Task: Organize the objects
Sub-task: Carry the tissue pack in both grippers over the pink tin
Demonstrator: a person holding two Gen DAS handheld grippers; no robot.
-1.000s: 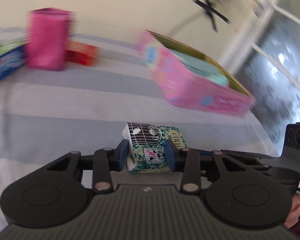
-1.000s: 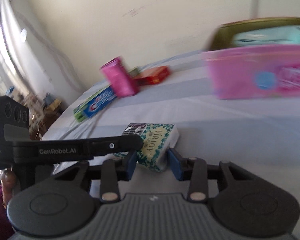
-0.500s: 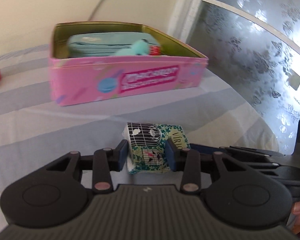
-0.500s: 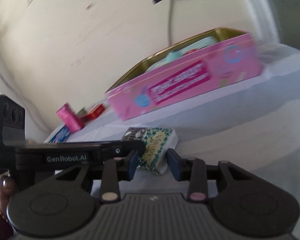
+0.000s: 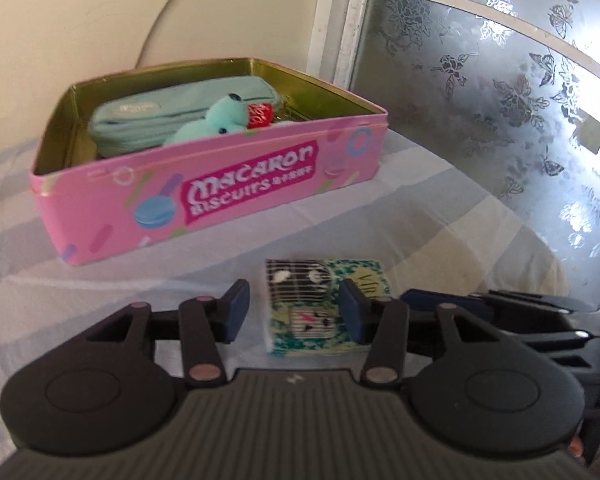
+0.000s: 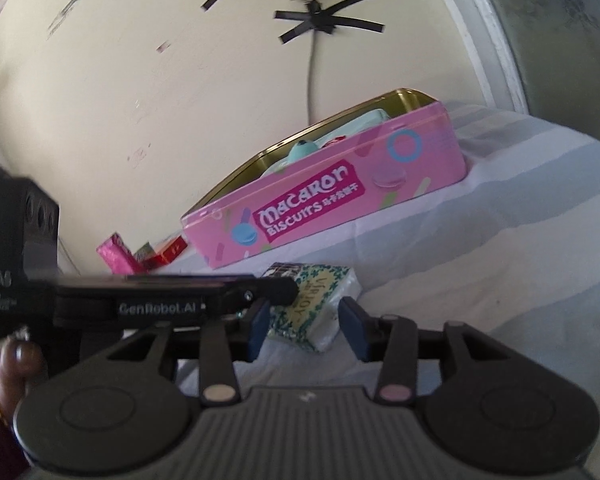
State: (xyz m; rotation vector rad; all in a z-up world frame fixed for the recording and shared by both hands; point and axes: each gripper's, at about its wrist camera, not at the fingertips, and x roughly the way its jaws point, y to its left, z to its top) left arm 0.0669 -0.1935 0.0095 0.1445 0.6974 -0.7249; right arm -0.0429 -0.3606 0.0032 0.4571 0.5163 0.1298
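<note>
A small green-patterned tissue pack (image 5: 314, 306) lies on the striped bed sheet between the fingers of both grippers. My left gripper (image 5: 294, 312) is open: its left finger stands clear of the pack and its right finger is at the pack's side. My right gripper (image 6: 306, 322) is open around the same pack (image 6: 316, 304) with gaps on both sides. The open pink Macaron Biscuits tin (image 5: 204, 200) stands beyond, holding a teal pencil pouch (image 5: 172, 118) and a teal plush toy (image 5: 216, 122). It also shows in the right wrist view (image 6: 340, 196).
A pink packet (image 6: 116, 254) and a red box (image 6: 172, 250) lie far left by the wall. A frosted glass window (image 5: 500, 100) borders the bed on the right. The left gripper's body (image 6: 160, 300) crosses the right wrist view.
Both grippers swung right from the bed's left side to face the pink tin, carrying the tissue pack. The left gripper's jaws have now opened off the pack.
</note>
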